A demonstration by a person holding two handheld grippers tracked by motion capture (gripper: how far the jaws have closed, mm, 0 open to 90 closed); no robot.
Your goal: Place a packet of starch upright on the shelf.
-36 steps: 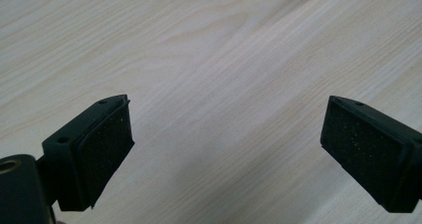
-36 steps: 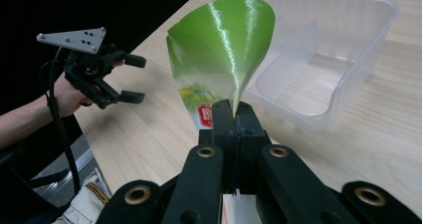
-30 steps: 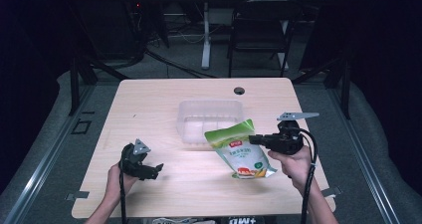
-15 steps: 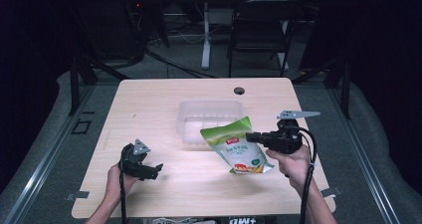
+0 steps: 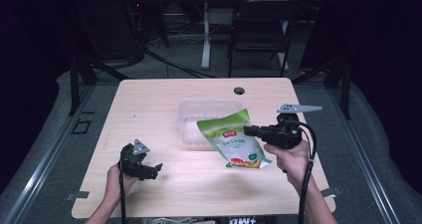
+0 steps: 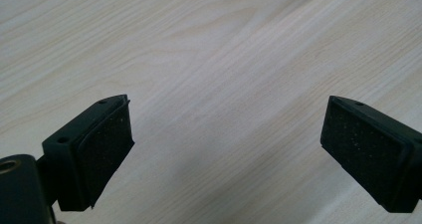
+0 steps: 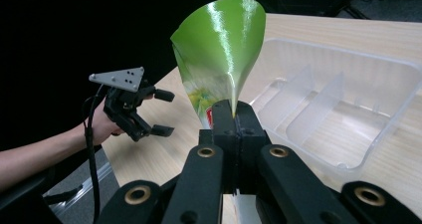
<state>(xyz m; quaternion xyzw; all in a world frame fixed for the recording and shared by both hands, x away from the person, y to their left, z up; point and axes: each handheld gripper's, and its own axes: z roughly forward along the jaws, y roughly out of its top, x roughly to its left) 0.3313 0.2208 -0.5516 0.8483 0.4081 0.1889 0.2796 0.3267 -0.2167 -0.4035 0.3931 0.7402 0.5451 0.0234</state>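
Fingers of the right gripper [image 7: 234, 115] are seen pressed tightly together on the edge of a glossy green plastic snack pouch [image 7: 221, 55], which is pinched between their pads and curls upward into a cone shape in the right gripper view. In the high view, the right gripper [image 5: 254, 130] is held in the person's right hand [image 5: 291, 157] at the right side of a pale wooden table [image 5: 149, 99], with the fingers pointing leftward. The green pouch [image 5: 231, 139] is shown lifted off the table, hanging tilted from the fingers, its printed face turned up. Its upper part overlaps the near right corner of a clear, rectangular plastic container [image 5: 199, 115], which is set near the middle of the table. In the right gripper view, the clear container [image 7: 348, 99] is seen just beyond and to the right of the pouch, with see-through dividers inside splitting it into compartments.

The left gripper [image 5: 155, 170] is held in the person's left hand [image 5: 117, 179] low over the near left part of the table, well apart from the pouch and the container. Its fingers [image 6: 107, 144] are spread wide with nothing between them, and bare wood grain [image 6: 224, 74] is seen beneath. In the right gripper view, the left gripper [image 7: 161, 112] is also seen farther off, its fingers apart, with a grey three-cornered plate [image 7: 119, 78] on top and a black cable [image 7: 92, 154] trailing down from it.

A small dark round hole [image 5: 239, 90] is set in the table near its far edge.
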